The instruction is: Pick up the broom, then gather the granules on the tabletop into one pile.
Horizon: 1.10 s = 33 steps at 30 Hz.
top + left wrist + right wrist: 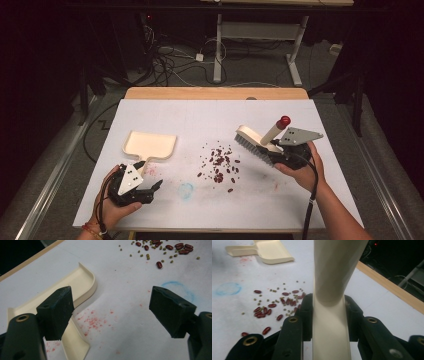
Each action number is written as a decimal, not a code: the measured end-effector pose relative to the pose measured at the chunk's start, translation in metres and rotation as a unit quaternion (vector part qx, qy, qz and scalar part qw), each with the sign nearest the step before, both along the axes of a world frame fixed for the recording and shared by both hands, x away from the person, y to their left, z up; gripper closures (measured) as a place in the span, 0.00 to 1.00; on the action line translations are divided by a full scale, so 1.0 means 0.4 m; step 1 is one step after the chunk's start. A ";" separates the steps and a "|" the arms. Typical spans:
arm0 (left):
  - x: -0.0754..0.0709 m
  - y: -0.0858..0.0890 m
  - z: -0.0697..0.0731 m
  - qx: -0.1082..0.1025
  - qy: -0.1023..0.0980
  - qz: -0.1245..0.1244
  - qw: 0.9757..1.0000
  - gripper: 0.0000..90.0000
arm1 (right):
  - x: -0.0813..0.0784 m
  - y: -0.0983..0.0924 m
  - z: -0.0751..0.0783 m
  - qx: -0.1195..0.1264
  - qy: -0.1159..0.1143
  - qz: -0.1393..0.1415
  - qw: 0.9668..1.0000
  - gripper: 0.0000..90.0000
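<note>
A cream dustpan (150, 144) lies flat at the left of the white table (210, 112), its handle pointing toward me. My left gripper (154, 191) hovers just right of that handle, jaws wide open with nothing between them. In the left gripper view, the dustpan (82, 282) sits by the left jaw of my left gripper (112, 302). My right gripper (280, 154) is shut on the cream handle of a hand brush (252, 140), which is tilted with its bristles facing the scattered beans (220, 165). In the right gripper view, the brush handle (332, 285) is clamped between the jaws.
Red and small green beans (274, 305) are strewn over the table's middle. A blue chalk ring (186, 190) and pink smudges (92, 321) mark the sheet near the front. A wooden edge (215, 93) bounds the far side; cables and desk legs lie beyond.
</note>
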State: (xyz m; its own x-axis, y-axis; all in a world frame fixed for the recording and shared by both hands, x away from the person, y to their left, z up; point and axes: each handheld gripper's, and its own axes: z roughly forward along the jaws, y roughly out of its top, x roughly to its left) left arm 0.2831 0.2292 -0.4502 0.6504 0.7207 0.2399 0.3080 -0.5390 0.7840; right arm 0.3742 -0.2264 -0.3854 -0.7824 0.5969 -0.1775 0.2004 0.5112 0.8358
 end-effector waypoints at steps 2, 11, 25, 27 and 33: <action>-0.003 0.001 0.000 0.003 -0.004 -0.003 1.000 0.21 | 0.017 0.001 -0.003 0.001 -0.005 -0.006 1.000 0.75; -0.005 0.002 -0.003 0.009 0.003 -0.002 1.000 0.21 | 0.133 0.060 -0.035 -0.041 -0.016 -0.032 0.999 0.75; 0.010 -0.010 -0.011 0.015 0.014 -0.013 1.000 0.21 | 0.239 0.252 -0.106 -0.126 -0.049 0.022 0.991 0.75; 0.008 -0.010 -0.013 0.015 0.018 -0.015 1.000 0.21 | 0.233 0.268 -0.112 -0.127 -0.047 0.039 0.990 0.75; 0.007 -0.009 -0.012 0.015 0.018 -0.016 1.000 0.21 | 0.193 0.289 -0.132 -0.137 -0.057 0.113 0.982 0.74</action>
State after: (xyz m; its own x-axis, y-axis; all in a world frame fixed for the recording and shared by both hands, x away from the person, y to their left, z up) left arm 0.2857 0.2258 -0.4552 0.6815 0.6923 0.2374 0.3174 -0.5719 0.7565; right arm 0.4513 -0.1110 -0.4381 -0.8549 0.3285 -0.4016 -0.0304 0.7410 0.6708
